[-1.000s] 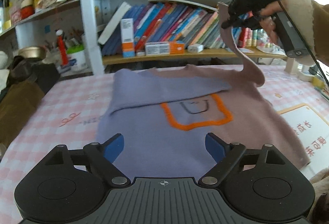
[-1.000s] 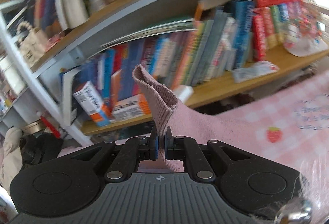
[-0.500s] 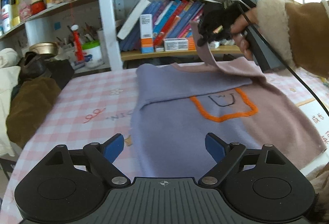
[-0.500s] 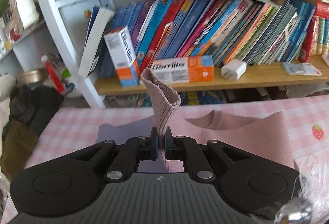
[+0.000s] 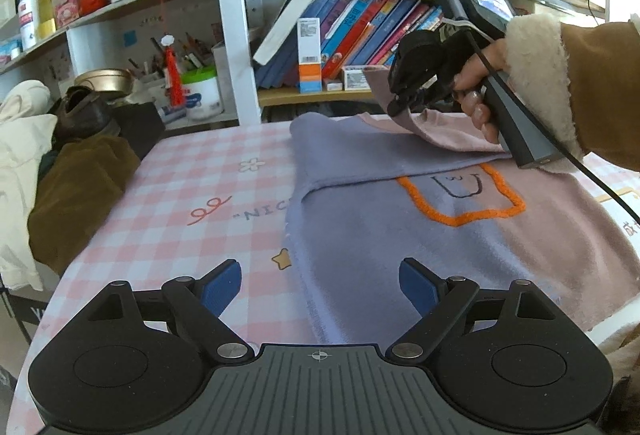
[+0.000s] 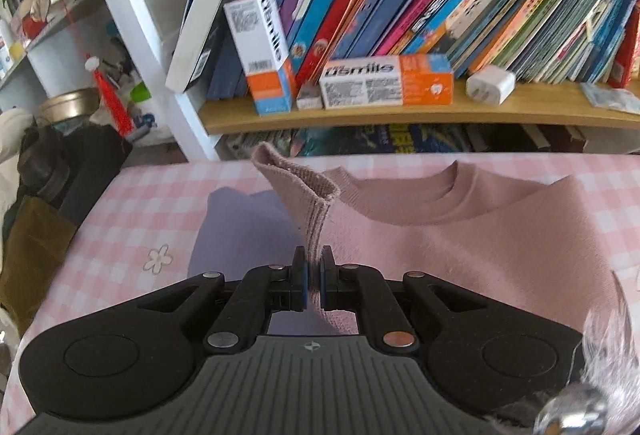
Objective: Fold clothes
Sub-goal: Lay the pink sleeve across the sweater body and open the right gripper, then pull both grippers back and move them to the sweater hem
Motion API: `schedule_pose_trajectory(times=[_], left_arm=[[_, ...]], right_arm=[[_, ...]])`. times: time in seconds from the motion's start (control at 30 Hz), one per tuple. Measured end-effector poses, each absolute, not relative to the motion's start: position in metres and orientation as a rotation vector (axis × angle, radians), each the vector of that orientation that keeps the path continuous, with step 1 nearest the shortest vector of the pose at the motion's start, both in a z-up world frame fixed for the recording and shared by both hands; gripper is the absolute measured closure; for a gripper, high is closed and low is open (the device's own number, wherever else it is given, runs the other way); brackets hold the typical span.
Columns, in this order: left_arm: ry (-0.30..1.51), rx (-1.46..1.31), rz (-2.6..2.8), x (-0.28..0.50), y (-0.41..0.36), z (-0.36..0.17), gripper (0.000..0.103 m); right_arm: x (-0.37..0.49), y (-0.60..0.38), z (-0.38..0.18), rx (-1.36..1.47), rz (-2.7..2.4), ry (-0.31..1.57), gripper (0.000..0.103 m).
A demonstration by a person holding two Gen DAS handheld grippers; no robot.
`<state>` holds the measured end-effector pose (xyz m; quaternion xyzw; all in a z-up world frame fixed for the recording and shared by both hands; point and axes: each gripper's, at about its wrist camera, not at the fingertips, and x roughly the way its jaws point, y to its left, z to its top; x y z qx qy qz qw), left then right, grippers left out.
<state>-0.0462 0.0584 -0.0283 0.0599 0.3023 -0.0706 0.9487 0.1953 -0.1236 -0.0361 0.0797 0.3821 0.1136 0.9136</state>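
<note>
A lilac and pink sweater [image 5: 400, 235] with an orange outlined pocket [image 5: 460, 195] lies flat on the pink checked table. Its lilac sleeve [image 5: 360, 155] is folded across the chest. My right gripper [image 6: 314, 275] is shut on the cuff of the pink sleeve [image 6: 304, 187] and holds it low over the collar [image 6: 420, 203]. It also shows in the left wrist view [image 5: 400, 103], above the sweater's top. My left gripper [image 5: 320, 287] is open and empty over the sweater's lower left edge.
A bookshelf [image 6: 400, 107] with books and boxes stands just behind the table. A pile of brown and cream clothes [image 5: 60, 175] lies at the table's left. A white card [image 5: 624, 211] sits at the right edge.
My right gripper has carried the pink sleeve cuff down and leftward across the sweater's top. My left gripper has shifted left and stayed open.
</note>
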Motion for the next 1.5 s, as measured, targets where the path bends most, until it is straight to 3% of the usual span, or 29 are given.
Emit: schedule_pose_trajectory(times=[0.1,0.17,0.2,0.23,0.27,0.73,1.07,1.5], left_arm=[[0.615,0.122,-0.135,-0.046,0.060,-0.028,0.014],[0.615,0.122,-0.129,-0.046,0.062,-0.028,0.014],[0.616,0.121,-0.126,-0.046,0.062,-0.027,0.014],[0.616,0.120,-0.123,-0.045,0.063,-0.027,0.014],[0.616,0.119,-0.121,-0.045,0.063,-0.027,0.014],[0.602,0.081,-0.153,-0.038,0.061,-0.026,0.014],[0.632,0.075,-0.195,-0.032,0.049,-0.029,0.014],[0.641,0.052,-0.258,-0.030,0.019,-0.031,0.014]], right_arm=[[0.196,-0.117,-0.042,0.153,0.245,0.810,0.097],[0.195,-0.114,-0.044,0.148,0.254,0.824,0.090],[0.195,-0.113,-0.046,0.146,0.258,0.832,0.078],[0.194,-0.112,-0.045,0.142,0.262,0.830,0.056],[0.192,-0.111,-0.045,0.136,0.265,0.823,0.051],[0.144,-0.136,-0.032,0.127,0.271,0.806,0.039],[0.061,-0.179,-0.022,0.033,0.247,0.710,0.037],[-0.024,-0.232,-0.044,0.062,0.048,0.788,0.033]])
